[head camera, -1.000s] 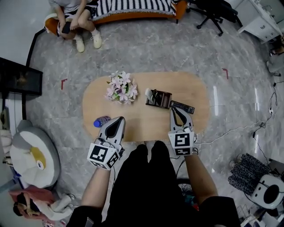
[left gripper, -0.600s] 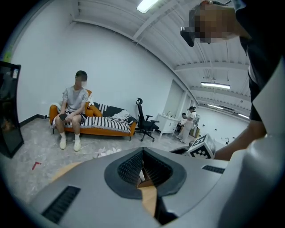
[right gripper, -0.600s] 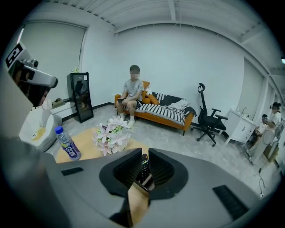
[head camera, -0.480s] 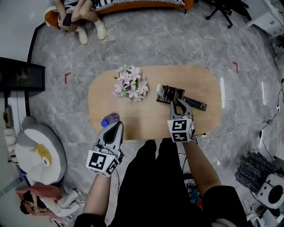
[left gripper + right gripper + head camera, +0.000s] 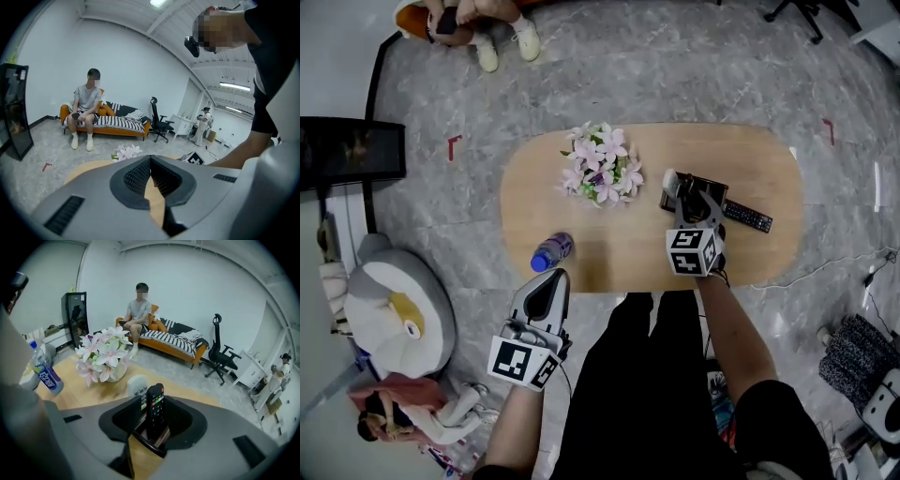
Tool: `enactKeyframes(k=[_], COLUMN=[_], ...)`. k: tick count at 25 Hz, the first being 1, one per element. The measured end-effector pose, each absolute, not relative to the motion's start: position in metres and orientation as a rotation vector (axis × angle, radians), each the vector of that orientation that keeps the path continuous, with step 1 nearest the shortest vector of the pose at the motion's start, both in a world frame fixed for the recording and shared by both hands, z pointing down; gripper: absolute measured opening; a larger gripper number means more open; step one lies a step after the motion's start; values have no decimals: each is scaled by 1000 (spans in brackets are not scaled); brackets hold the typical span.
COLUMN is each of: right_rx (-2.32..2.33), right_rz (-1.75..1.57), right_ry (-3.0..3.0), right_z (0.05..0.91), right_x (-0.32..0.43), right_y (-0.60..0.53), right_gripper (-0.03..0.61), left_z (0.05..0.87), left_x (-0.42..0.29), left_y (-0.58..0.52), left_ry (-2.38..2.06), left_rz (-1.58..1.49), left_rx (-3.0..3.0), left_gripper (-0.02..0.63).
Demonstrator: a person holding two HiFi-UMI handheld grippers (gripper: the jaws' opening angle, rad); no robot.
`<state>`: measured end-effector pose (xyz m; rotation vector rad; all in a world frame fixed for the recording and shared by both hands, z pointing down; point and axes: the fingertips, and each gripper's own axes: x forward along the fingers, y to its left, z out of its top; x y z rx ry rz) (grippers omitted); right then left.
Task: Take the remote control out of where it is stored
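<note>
The right gripper (image 5: pixel 154 415) is coming down over the holder (image 5: pixel 149 442) at the table's (image 5: pixel 619 253) right. Its jaws, just opening, are straddling the upright black remote control (image 5: pixel 156 404) without pressing it, so a grasp seems next. The left gripper (image 5: pixel 150 161) is hanging closed and empty, nearer.

The right claw (image 5: pixel 157 420) has just been opening its jaws, which now flank a black remote control (image 5: pixel 155 404) standing upright in a dark holder (image 5: pixel 149 442). Flowers (image 5: pixel 104 355) stand beyond, to the left.
</note>
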<state>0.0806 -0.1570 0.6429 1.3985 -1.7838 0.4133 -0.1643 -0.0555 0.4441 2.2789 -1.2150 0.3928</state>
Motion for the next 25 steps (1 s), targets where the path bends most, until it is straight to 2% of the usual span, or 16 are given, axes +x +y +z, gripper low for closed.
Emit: enactKeyframes(k=[19, 22, 25], right_rx=[1445, 1504, 1568], right_rz=[304, 324, 352], right_ry=[-1620, -1630, -1640], right_z=[683, 671, 657], right_x=[90, 93, 96], right_y=[-183, -182, -179], right_gripper=[138, 99, 86], left_z=[482, 480, 477], left_x=[-185, -181, -176], left_y=[-45, -44, -44], left_ry=[-1237, -1232, -1224], left_rz=[427, 419, 410], left_rx=[2172, 2173, 2182], left_gripper=[8, 8, 8])
